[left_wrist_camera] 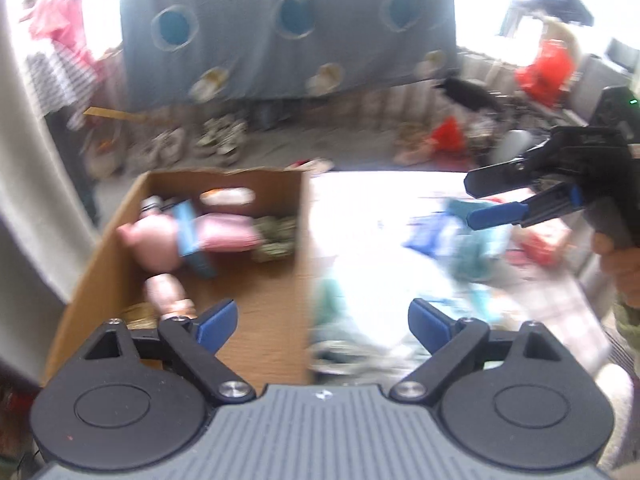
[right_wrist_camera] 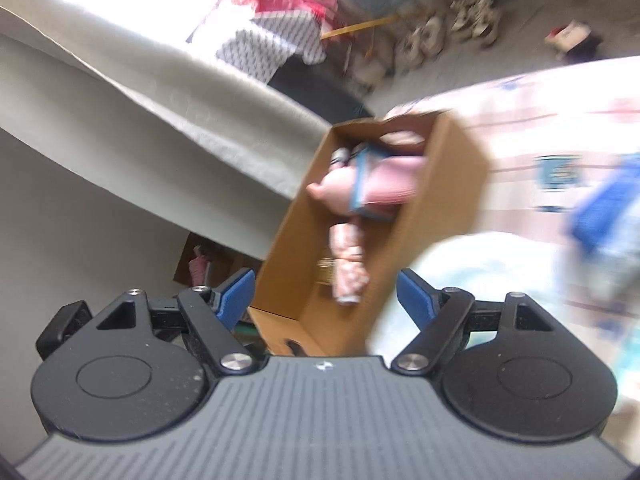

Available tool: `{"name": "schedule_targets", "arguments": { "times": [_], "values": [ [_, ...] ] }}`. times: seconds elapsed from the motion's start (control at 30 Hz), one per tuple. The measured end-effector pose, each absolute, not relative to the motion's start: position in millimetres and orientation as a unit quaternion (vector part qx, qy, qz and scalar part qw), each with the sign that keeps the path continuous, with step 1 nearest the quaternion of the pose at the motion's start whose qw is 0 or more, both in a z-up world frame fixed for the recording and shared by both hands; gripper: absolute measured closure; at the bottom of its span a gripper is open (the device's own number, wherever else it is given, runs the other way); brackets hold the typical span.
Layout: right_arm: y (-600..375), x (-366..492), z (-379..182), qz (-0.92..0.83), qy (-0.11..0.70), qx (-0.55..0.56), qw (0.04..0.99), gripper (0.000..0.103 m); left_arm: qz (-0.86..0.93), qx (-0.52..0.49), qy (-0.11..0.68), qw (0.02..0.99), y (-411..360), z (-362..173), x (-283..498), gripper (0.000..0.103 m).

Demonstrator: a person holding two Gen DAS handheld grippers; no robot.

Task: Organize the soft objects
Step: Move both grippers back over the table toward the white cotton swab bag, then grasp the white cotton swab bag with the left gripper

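A cardboard box sits left of centre in the left wrist view, open at the top, and already holds a pink pig plush with a blue band across it, a pink cushion just beside the pig, a camouflage-patterned soft thing in the far right corner, and a pale pink roll nearer the camera. To the right of the box, on a bright, overexposed bedspread, lies a blurred heap of blue and teal fabrics, apparently the soft things not yet sorted. The left gripper hangs at the bottom centre, above the box's right wall, its blue-padded tongs spread wide and holding nothing. The right gripper shows at the right edge, above the heap, tongs parted and empty; its own view confirms wide-spread tongs, with the box at centre frame. The step looks like reaching for the next piece: it would go best to come down over a bunched fold of one fabric, pinch deep enough to catch a single item, then lift clear of the box wall before letting go inside. Both views are smeared, and no brand, label or writing can be read anywhere.
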State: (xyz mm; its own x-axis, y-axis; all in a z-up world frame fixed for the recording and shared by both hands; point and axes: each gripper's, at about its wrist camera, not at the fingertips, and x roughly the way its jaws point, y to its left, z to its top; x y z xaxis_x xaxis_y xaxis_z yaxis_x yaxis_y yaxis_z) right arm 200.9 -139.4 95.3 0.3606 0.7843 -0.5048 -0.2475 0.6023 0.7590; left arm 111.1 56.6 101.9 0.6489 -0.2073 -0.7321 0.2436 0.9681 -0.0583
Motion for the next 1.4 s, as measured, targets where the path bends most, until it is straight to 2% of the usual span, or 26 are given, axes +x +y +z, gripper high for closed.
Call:
{"name": "schedule_targets", "arguments": {
  "times": [0.17,0.3,0.53,0.63,0.73,0.8,0.87,0.9,0.93,1.0,1.1,1.13,1.2,1.3,1.4],
  "values": [
    [-240.7,142.9,80.2,0.287,0.419,0.302,0.807,0.022,-0.180,0.029,0.376,0.909,-15.2,90.4,92.0,0.010],
    [-295.3,107.3,46.2,0.250,0.407,0.299,0.826,0.022,-0.217,0.033,0.363,0.906,-71.4,75.8,85.0,0.010],
    [-323.7,93.0,-26.9,0.212,0.421,0.284,0.835,0.022,-0.300,0.024,0.383,0.873,-145.8,32.9,71.2,0.010],
    [-328.1,100.3,-49.6,0.219,0.423,0.295,0.828,0.026,-0.310,0.033,0.406,0.859,-172.0,10.6,73.1,0.011],
    [-329.3,109.2,-62.0,0.230,0.417,0.288,0.831,0.038,-0.287,0.024,0.424,0.859,-184.5,-9.8,81.7,0.021],
    [-329.2,116.5,-67.8,0.243,0.414,0.290,0.828,0.055,-0.274,0.013,0.433,0.859,-185.2,-20.5,91.3,0.032],
    [-330.0,125.2,-74.9,0.264,0.415,0.303,0.816,0.062,-0.258,0.007,0.447,0.856,-188.0,-32.2,99.9,0.040],
    [-328.5,129.0,-72.4,0.277,0.416,0.308,0.810,0.068,-0.252,0.006,0.453,0.855,-189.8,-36.5,103.3,0.043],
    [-326.7,130.9,-71.5,0.291,0.416,0.310,0.804,0.070,-0.247,0.003,0.457,0.855,-190.7,-41.2,106.1,0.044],
    [-320.0,136.2,-72.5,0.314,0.419,0.311,0.793,0.074,-0.242,-0.005,0.464,0.852,-193.8,-48.2,109.4,0.044],
    [-306.5,147.5,-80.6,0.314,0.438,0.291,0.791,0.075,-0.238,-0.009,0.471,0.849,-194.2,-56.0,112.8,0.044],
    [-301.9,151.1,-86.8,0.301,0.452,0.278,0.793,0.078,-0.235,-0.008,0.472,0.849,-194.4,-57.8,113.6,0.042],
    [-296.7,156.1,-102.8,0.291,0.473,0.277,0.784,0.090,-0.229,-0.011,0.478,0.848,-193.1,-62.4,116.9,0.034],
    [-295.3,150.9,-109.8,0.294,0.478,0.292,0.774,0.090,-0.217,-0.024,0.482,0.849,-189.1,-66.0,121.7,0.026],
    [-297.0,140.2,-111.0,0.288,0.481,0.298,0.772,0.092,-0.212,-0.032,0.487,0.847,-186.5,-69.8,125.2,0.025]
  ]
}}
